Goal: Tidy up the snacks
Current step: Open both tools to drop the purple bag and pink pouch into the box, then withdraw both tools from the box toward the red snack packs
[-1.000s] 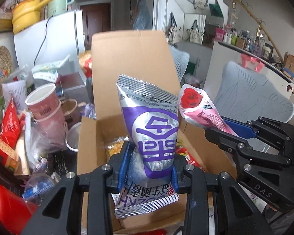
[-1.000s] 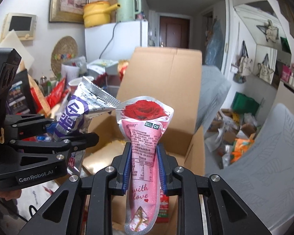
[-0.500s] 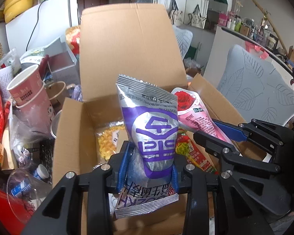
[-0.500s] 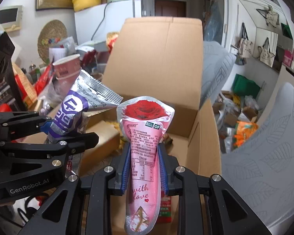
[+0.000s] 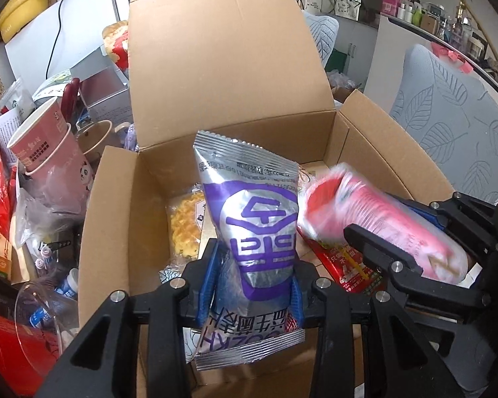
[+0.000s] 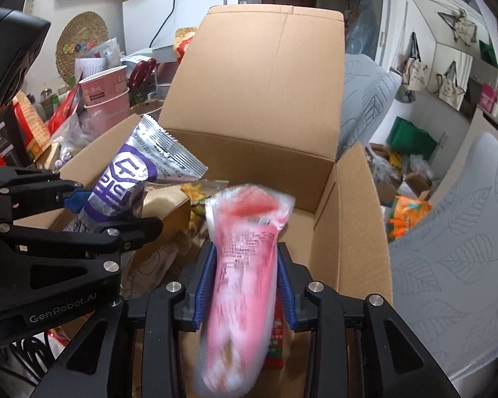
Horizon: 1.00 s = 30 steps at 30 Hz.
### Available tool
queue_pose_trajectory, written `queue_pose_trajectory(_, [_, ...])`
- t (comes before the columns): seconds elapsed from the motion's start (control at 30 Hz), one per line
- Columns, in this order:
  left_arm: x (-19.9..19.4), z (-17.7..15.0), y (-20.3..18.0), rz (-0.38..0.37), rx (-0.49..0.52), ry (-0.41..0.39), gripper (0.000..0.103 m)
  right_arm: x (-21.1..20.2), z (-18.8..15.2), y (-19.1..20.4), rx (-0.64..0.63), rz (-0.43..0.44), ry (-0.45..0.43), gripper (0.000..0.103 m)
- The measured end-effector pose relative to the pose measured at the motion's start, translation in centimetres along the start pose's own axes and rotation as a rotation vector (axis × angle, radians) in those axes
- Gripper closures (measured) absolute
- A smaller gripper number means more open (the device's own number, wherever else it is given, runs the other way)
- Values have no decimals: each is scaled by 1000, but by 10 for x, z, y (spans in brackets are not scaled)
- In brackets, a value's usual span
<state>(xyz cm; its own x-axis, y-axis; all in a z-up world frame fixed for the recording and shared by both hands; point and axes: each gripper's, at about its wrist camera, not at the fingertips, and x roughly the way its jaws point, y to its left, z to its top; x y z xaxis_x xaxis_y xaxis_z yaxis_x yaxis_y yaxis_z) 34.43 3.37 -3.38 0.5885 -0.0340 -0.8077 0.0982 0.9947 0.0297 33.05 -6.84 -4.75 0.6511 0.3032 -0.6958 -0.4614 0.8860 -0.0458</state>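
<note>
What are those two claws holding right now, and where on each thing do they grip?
The left gripper pinches the silver-purple packet near its lower end. The right gripper's jaws have just been opening around the blurred pink packet's middle, apparently releasing it.

Left tool (image 5: 254, 275): matte black linked frame, silver round screws, blue ribbed pads; white "GenRobot.AI" lettering on its housing. Right tool (image 6: 245, 280): same black frame, silver screws, blue pads.
</note>
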Motion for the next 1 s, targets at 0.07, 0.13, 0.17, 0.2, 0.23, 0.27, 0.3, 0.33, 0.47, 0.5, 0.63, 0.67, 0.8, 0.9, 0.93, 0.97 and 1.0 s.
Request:
queue_pose_trajectory(0.07, [-2,0,0,8,-2,-4,66,-2,1,1,-5,-10,3,68])
queue_pose_trajectory(0.13, [-6,-1,-3,23,5,-15,66,-5,0,1,-5,-20,8,67])
queue_pose_trajectory(0.17, [-9,-1,-4,29,8,-24,66,-6,0,1,-5,-22,7,66])
queue_pose_trajectory(0.2, [-12,-1,-5,31,7,-30,66,-8,0,1,-4,-23,6,65])
queue_pose_trajectory(0.23, [-15,-1,-6,34,6,-34,66,-10,0,1,-3,-25,4,65])
queue_pose_trajectory(0.27, [-18,-1,-7,38,5,-36,65,-13,0,0,-2,-29,1,65])
queue_pose_trajectory(0.3, [-21,-1,-7,43,4,-38,60,-16,0,0,-1,-34,-1,65])
queue_pose_trajectory(0.33, [-24,-1,-7,49,2,-42,55,-20,1,-1,3,-38,-4,65])
queue_pose_trajectory(0.47, [-39,-2,-5,60,-16,-72,39,-35,4,-6,20,-50,-18,60])
queue_pose_trajectory(0.5, [-44,-2,-5,60,-21,-77,39,-39,5,-7,23,-51,-23,60])
queue_pose_trajectory(0.63, [-63,-1,-4,62,-34,-101,39,-60,9,-8,25,-65,-53,60])
queue_pose_trajectory(0.67, [-68,0,-4,64,-35,-109,39,-64,9,-8,25,-66,-60,60])
queue_pose_trajectory(0.8, [-94,0,-5,73,-39,-150,39,-86,13,-7,27,-69,-93,60])
queue_pose_trajectory(0.9, [-112,-3,-7,72,-40,-178,39,-104,14,-5,25,-72,-123,60])
queue_pose_trajectory(0.93, [-119,-4,-8,71,-40,-186,39,-111,14,-3,24,-72,-135,60])
queue_pose_trajectory(0.97, [-125,-6,-9,68,-41,-195,39,-117,14,-2,23,-72,-143,60])
queue_pose_trajectory(1.0, [-133,-7,-10,62,-42,-203,39,-122,14,0,21,-73,-152,60])
